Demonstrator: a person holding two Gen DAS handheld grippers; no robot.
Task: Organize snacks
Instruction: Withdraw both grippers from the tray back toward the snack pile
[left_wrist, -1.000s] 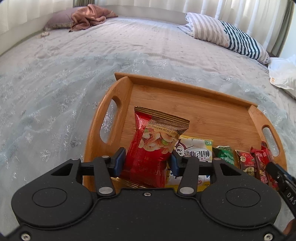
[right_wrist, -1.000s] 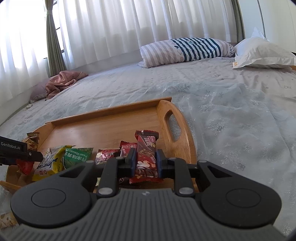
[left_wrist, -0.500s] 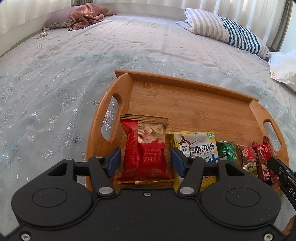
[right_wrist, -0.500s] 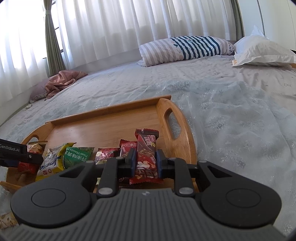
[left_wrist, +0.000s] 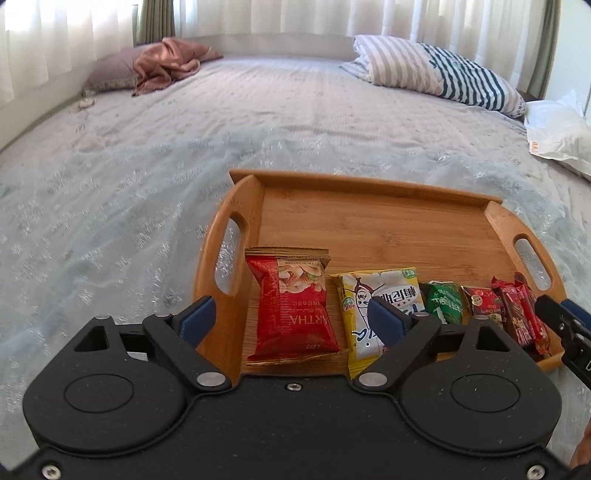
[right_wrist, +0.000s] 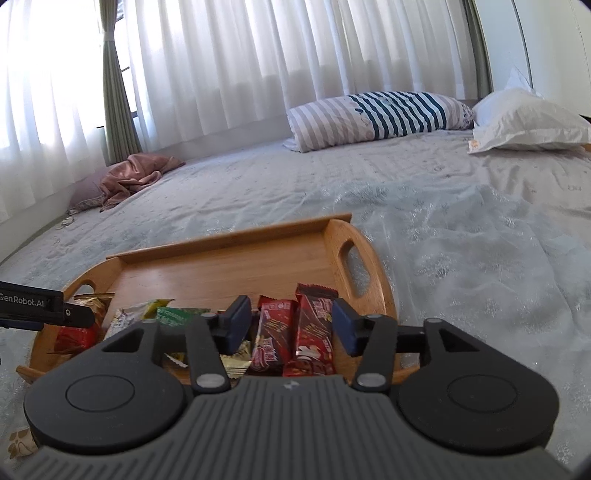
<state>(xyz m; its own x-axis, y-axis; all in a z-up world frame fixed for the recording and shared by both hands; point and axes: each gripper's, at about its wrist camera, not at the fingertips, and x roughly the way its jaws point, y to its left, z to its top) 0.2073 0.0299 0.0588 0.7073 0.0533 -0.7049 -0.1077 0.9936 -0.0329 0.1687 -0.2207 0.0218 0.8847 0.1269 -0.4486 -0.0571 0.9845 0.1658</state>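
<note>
A wooden tray (left_wrist: 369, 225) lies on the bed with a row of snacks along its near edge. A red snack bag (left_wrist: 293, 306) lies flat at the row's left end, between the pads of my left gripper (left_wrist: 290, 317), whose jaws are opening and do not touch it. Beside it lie a yellow packet (left_wrist: 373, 306), a green packet (left_wrist: 443, 301) and red bars (left_wrist: 519, 310). In the right wrist view my right gripper (right_wrist: 291, 326) is opening over two red bars (right_wrist: 314, 325), its pads clear of them. The tray (right_wrist: 229, 266) shows here too.
A patterned bedspread (left_wrist: 129, 177) covers the bed. A striped pillow (left_wrist: 436, 74) and a white pillow (right_wrist: 528, 122) lie at the far side, a pink cloth (left_wrist: 166, 64) on a mauve pillow at the far left. Curtains hang behind.
Both grippers have opened and let go: the red bag, held upright before, now lies flat on the tray, and the red bar has been released. The left gripper drew back and rose slightly.
</note>
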